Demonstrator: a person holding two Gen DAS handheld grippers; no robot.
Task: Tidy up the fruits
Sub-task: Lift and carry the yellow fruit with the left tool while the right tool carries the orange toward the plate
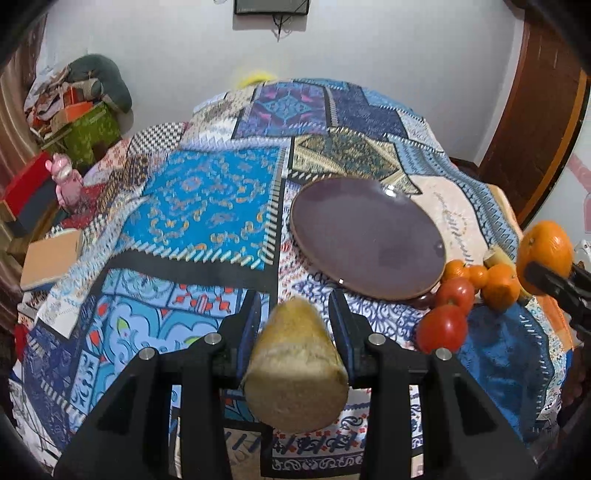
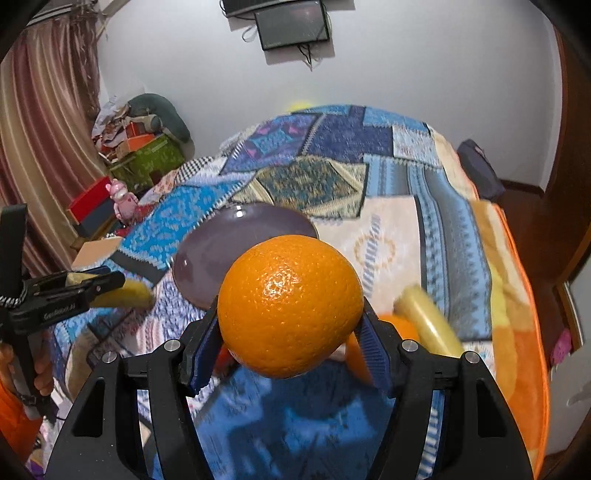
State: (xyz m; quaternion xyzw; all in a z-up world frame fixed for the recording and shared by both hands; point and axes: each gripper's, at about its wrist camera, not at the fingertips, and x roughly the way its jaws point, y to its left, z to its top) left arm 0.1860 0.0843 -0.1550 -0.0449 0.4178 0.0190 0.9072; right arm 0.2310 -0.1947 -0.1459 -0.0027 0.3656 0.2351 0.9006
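Each fisheye camera sits just behind its own gripper's two fingers and looks forward and steeply down over a patchwork-covered bed (image 1: 207, 199) towards the far white wall (image 2: 406, 74). The left wrist view stands left of the right one, each catching the other gripper at its edge. Both share the purple plate (image 1: 365, 236), the fruit pile and the wall-mounted screen (image 2: 291, 26).

ahead of the left gripper (image 1: 295, 314), past the banana (image 1: 295, 369) filling its jaws, the patterned blanket (image 1: 207, 206) lies bare; ahead and right sits the purple plate (image 1: 365, 236), with a fruit cluster (image 1: 465, 295) crowding its right edge.
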